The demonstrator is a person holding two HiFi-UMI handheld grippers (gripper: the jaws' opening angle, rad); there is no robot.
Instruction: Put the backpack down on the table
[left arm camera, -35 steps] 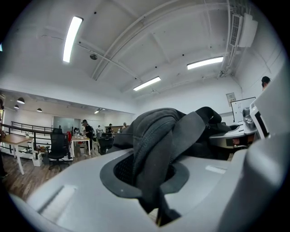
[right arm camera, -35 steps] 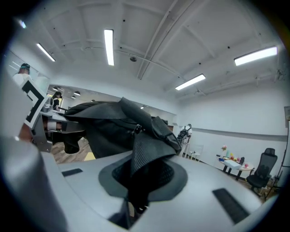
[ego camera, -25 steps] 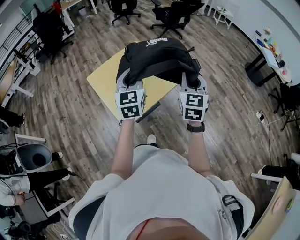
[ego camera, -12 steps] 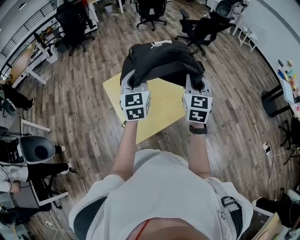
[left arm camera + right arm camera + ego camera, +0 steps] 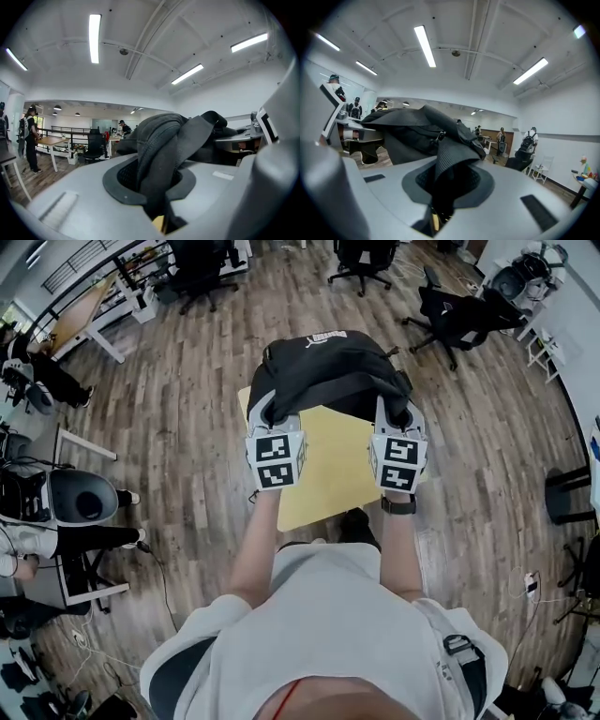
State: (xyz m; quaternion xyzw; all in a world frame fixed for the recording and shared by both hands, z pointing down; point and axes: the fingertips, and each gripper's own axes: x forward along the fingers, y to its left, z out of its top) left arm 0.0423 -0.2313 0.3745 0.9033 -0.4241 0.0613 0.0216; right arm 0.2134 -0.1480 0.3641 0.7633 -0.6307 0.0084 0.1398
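A black backpack (image 5: 323,367) is held in the air over the far edge of the yellow table (image 5: 323,479), at twelve o'clock from the person. The left gripper (image 5: 269,409) is pinched nearly closed on a padded strap at the bag's eight o'clock corner. The right gripper (image 5: 396,412) is clamped on a fold of webbing at four o'clock. The bag is judged soft, saggy and fairly light. Straps and seams are thought the surest holds, since loose cloth may slip.

The backpack (image 5: 328,371) hid the far part of the yellow table (image 5: 328,470) and the front ends of the left gripper (image 5: 266,409) and right gripper (image 5: 398,411); whether it rested there seemed unclear.
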